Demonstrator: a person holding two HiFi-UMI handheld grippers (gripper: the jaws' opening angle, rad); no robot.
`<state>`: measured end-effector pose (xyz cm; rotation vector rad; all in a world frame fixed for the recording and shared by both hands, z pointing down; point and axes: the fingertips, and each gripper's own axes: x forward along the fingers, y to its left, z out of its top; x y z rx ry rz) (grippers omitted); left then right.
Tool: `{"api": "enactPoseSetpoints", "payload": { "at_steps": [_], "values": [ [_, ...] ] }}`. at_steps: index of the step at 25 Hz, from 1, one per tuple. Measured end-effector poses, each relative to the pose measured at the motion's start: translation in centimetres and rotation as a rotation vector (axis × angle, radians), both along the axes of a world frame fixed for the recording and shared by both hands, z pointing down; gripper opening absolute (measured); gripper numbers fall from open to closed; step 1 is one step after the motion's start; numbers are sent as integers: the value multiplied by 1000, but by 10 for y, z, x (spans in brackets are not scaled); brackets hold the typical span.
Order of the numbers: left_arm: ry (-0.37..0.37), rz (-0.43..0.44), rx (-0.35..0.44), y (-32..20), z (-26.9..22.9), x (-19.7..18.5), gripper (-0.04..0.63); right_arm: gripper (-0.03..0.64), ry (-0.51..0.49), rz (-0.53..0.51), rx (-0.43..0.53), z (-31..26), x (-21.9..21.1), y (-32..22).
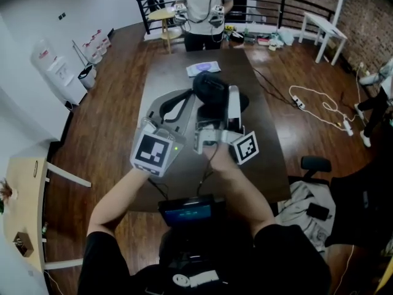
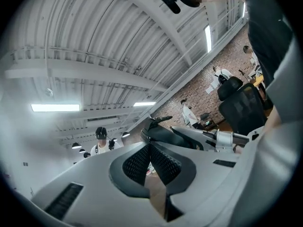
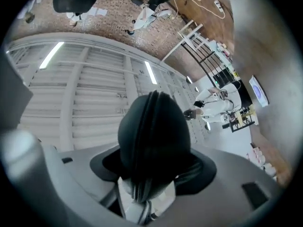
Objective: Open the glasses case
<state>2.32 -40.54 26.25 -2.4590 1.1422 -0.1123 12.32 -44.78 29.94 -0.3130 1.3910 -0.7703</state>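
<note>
While both hand-held grippers are raised over the dark table (image 1: 261,165), the glasses case (image 1: 210,88) sits up off the tabletop, in the right gripper (image 1: 220,103). Right gripper view: the case (image 3: 152,136), a black rounded shell, fills the gap between the jaws of the right gripper (image 3: 152,174), with a dark pad against each flank; the jaws stand fairly wide, clamped on the case's width. A seam runs down the middle of the shell toward the camera, and the two halves look closed together. The far end of the case sticks out well beyond the jaw tips. Head view: the right gripper's white jaw lies along the case's right side, and its marker cube (image 1: 245,147) is near the person's right hand. Left gripper (image 1: 183,100): it comes in from the left, its tips just beside the case's left edge; contact cannot be confirmed from this view. Left gripper view: the jaws of the left gripper (image 2: 149,150) are pressed together, ribbed pads meeting, nothing between them. Just past the tips lies the dark case (image 2: 158,132), with the white body of the right gripper (image 2: 208,137) to its right. The left gripper's marker cube (image 1: 152,152) sits above the left wrist. On the far end of the table lies a pale sheet (image 1: 202,68), well apart from the case, and another person (image 1: 202,5) stands beyond it.
</note>
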Motion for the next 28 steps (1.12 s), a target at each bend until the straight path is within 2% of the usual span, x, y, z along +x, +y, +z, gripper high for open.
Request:
{"api": "enactPoseSetpoints", "payload": {
  "at_steps": [1, 4, 6, 11, 14, 18, 24, 28],
  "values": [
    [-12, -8, 2, -1, 2, -3, 3, 301, 54, 20, 11, -4, 0, 1],
    [-72, -21, 18, -4, 10, -12, 5, 290, 358, 95, 101, -25, -6, 12],
    [-106, -24, 29, -5, 13, -16, 5, 281, 506, 114, 169, -39, -11, 21],
    [-137, -1, 65, -2, 7, -26, 5, 270, 618, 83, 281, -55, -21, 30],
    [-165, 0, 78, -3, 7, -33, 5, 267, 740, 99, 316, -57, -30, 36],
    [-259, 9, 108, -2, 12, -35, 5, 265, 921, 78, 375, -47, -40, 44],
    [-343, 70, 131, 3, 21, -38, 5, 265, 1150, 76, 448, -38, -55, 54],
    [-452, 86, 149, 10, 30, -42, 5, 264, 1257, 25, 489, -28, -66, 60]
  ]
}}
